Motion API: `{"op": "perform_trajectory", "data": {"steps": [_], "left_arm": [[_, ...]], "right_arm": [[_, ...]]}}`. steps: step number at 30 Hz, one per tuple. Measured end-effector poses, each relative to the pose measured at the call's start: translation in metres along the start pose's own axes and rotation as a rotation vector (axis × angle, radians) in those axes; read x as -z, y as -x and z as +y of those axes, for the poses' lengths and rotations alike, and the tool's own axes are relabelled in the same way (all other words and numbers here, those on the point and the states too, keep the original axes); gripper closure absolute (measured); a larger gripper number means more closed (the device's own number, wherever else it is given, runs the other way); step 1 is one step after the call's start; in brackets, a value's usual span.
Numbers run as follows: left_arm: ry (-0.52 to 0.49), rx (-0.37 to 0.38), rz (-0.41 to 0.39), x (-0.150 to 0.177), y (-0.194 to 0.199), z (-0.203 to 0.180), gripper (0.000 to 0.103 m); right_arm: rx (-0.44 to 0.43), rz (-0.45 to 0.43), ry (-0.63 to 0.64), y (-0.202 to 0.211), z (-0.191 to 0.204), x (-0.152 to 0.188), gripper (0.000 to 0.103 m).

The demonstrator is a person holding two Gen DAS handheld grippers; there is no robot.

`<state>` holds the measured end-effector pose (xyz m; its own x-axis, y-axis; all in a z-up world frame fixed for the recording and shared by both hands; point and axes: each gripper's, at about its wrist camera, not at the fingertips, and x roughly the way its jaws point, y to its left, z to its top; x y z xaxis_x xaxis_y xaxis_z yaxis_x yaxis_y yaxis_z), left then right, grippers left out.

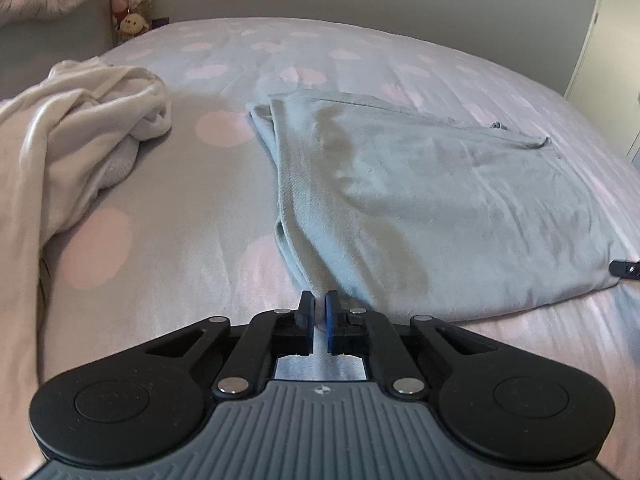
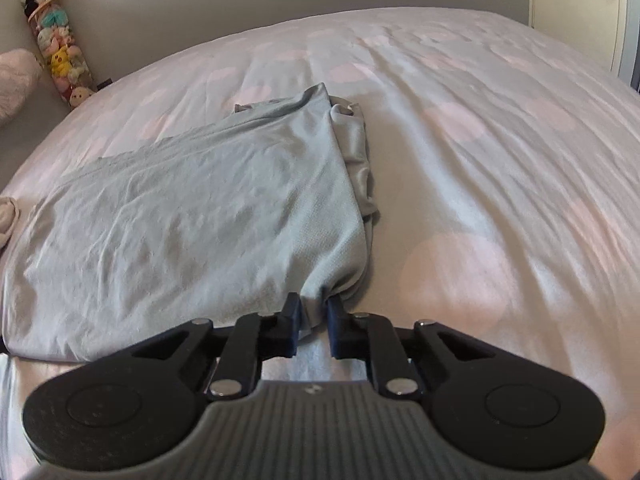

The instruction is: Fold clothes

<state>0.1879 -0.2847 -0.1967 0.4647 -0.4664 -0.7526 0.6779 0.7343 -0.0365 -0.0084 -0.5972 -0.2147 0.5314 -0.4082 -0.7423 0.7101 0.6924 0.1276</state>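
Observation:
A pale blue-grey garment (image 1: pixel 420 200) lies folded on the bed, spread flat with creases. My left gripper (image 1: pixel 319 300) is shut on its near left corner, where a thin strip of cloth sits between the fingers. In the right wrist view the same garment (image 2: pixel 192 220) stretches away to the left, with a bunched fold along its right edge. My right gripper (image 2: pixel 314 306) is shut on the near right corner, cloth gathered between its fingers. The tip of the right gripper (image 1: pixel 624 269) shows at the far right edge of the left wrist view.
A crumpled white garment (image 1: pixel 68 140) lies heaped at the left of the bed. The bed sheet (image 2: pixel 480 160) is grey-pink with large pink dots. A tube of plush toys (image 2: pixel 60 52) and a pink pillow (image 2: pixel 16 80) stand by the grey wall.

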Motion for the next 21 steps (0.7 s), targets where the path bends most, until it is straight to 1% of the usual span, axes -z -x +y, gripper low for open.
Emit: {"op": "perform_trajectory", "data": {"steps": [1,3,6,9,12,15,18,19,21], "left_arm": [[-0.033,-0.023,-0.001,-0.001,0.001,-0.002,0.100],[-0.070,-0.044,0.006,0.000,0.002,-0.004,0.100],[-0.139,-0.075,0.012,0.003,0.000,-0.011,0.100],[-0.142,-0.074,0.011,0.002,0.002,-0.009,0.100],[-0.145,-0.102,0.020,0.003,0.004,-0.007,0.099],[-0.149,-0.136,0.032,0.004,0.006,-0.004,0.099],[-0.139,-0.176,0.038,0.005,0.009,0.002,0.099],[-0.125,-0.182,0.035,0.005,0.010,0.005,0.099],[-0.096,-0.167,0.017,0.004,0.016,0.008,0.099]], "right_arm": [[0.030,-0.001,0.029,0.001,0.005,-0.001,0.088],[0.066,0.005,0.069,0.001,0.009,-0.002,0.089],[0.094,0.025,0.105,0.000,0.010,-0.002,0.089],[0.102,0.031,0.129,0.004,0.010,-0.003,0.088],[0.120,0.034,0.156,0.010,0.010,-0.004,0.088],[0.212,0.031,0.160,0.016,0.003,-0.004,0.088],[0.190,0.046,0.099,0.024,-0.018,-0.001,0.088],[0.194,0.050,0.096,0.026,-0.022,0.001,0.088],[0.194,0.052,0.098,0.032,-0.028,0.005,0.087]]}}
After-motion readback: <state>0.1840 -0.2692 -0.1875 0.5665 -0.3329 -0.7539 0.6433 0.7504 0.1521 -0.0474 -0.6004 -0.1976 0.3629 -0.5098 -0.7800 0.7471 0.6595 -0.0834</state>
